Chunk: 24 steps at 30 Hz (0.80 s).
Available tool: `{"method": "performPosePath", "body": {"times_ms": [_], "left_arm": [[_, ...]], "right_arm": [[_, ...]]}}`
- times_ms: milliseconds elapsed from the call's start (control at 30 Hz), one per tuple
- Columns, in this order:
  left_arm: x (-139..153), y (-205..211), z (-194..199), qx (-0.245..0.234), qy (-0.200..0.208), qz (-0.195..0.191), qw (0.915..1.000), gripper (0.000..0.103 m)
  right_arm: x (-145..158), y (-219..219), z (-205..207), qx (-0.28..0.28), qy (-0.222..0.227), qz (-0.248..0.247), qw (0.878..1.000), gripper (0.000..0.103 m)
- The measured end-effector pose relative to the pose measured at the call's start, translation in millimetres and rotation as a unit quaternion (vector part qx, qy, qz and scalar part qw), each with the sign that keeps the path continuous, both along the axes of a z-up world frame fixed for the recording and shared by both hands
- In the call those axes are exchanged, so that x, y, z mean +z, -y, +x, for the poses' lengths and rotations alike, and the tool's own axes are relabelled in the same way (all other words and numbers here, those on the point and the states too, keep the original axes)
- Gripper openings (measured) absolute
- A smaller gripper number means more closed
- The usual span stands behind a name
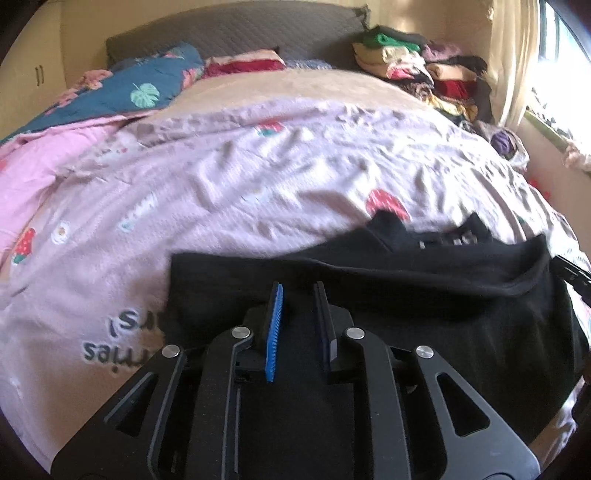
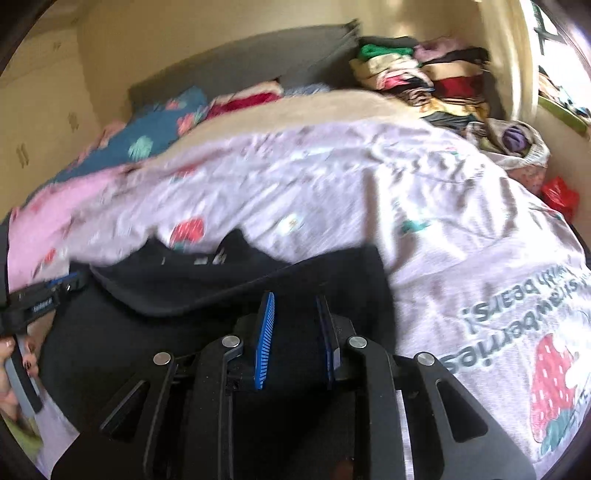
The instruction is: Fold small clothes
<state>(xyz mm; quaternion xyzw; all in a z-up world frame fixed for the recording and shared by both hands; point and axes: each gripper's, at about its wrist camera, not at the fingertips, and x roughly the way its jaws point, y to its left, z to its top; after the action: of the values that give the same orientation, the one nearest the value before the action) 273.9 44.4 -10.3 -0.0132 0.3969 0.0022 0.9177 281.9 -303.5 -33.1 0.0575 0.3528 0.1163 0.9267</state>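
The garment is matt black cloth, soft and finely knit. It lies on a sheet of pale pink cloth, crinkled and matt, printed with strawberries. Both grippers, left and right, look like matt black plastic with shiny round metal pins; their pads are blue and ribbed. The far headboard is grey quilted fabric. At far right, a pile of folded cloth.
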Motion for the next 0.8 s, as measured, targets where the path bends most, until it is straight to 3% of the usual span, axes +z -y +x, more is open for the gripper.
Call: {"method": "performPosePath", "body": {"times_ms": [133, 233, 300, 400, 500, 533, 567, 600, 633, 667, 800], "left_arm": [[16.4, -27.5, -5.9, 0.036, 0.031, -0.028, 0.9985, 0.011], [21.3, -50.7, -10.4, 0.063, 0.038, -0.044, 0.9963, 0.012], [17.9, -63.7, -11.8, 0.076, 0.030, -0.051, 0.9954, 0.017], [4.4, -72.6, -9.6, 0.077, 0.002, -0.056, 0.9954, 0.034], [-11.0, -72.0, -7.2, 0.070, -0.025, -0.058, 0.9955, 0.040], [-14.9, -69.6, -6.5, 0.067, -0.030, -0.056, 0.9958, 0.040], [-18.5, -66.8, -6.1, 0.062, -0.034, -0.054, 0.9961, 0.040], [-20.1, -64.9, -6.3, 0.060, -0.034, -0.052, 0.9963, 0.038], [-20.9, -61.9, -7.1, 0.056, -0.031, -0.049, 0.9967, 0.024], [-20.9, -61.6, -7.8, 0.055, -0.028, -0.048, 0.9969, 0.007], [-6.4, -58.4, -18.2, 0.057, 0.012, -0.043, 0.9974, 0.003]], "right_arm": [[1.5, 22.7, 2.5, -0.037, -0.005, -0.015, 0.999, 0.025], [-6.1, 34.4, 8.2, -0.048, -0.026, -0.029, 0.998, 0.046], [-12.2, 39.8, 11.6, -0.050, -0.040, -0.025, 0.998, 0.046], [-17.9, 34.9, 12.3, -0.043, -0.044, -0.027, 0.998, 0.046], [-23.2, 24.7, 13.0, -0.024, -0.042, -0.036, 0.998, 0.045], [-24.4, 21.3, 13.4, -0.019, -0.042, -0.038, 0.998, 0.041], [-25.6, 19.6, 13.4, -0.015, -0.042, -0.040, 0.998, 0.025], [-26.1, 17.7, 13.9, -0.013, -0.041, -0.044, 0.998, 0.014], [-25.3, 17.4, 13.5, -0.010, -0.040, -0.042, 0.998, 0.007], [-23.0, 18.2, 12.3, -0.009, -0.037, -0.038, 0.999, 0.007], [-3.7, 22.9, 3.7, -0.011, -0.003, -0.022, 1.000, 0.006]]}}
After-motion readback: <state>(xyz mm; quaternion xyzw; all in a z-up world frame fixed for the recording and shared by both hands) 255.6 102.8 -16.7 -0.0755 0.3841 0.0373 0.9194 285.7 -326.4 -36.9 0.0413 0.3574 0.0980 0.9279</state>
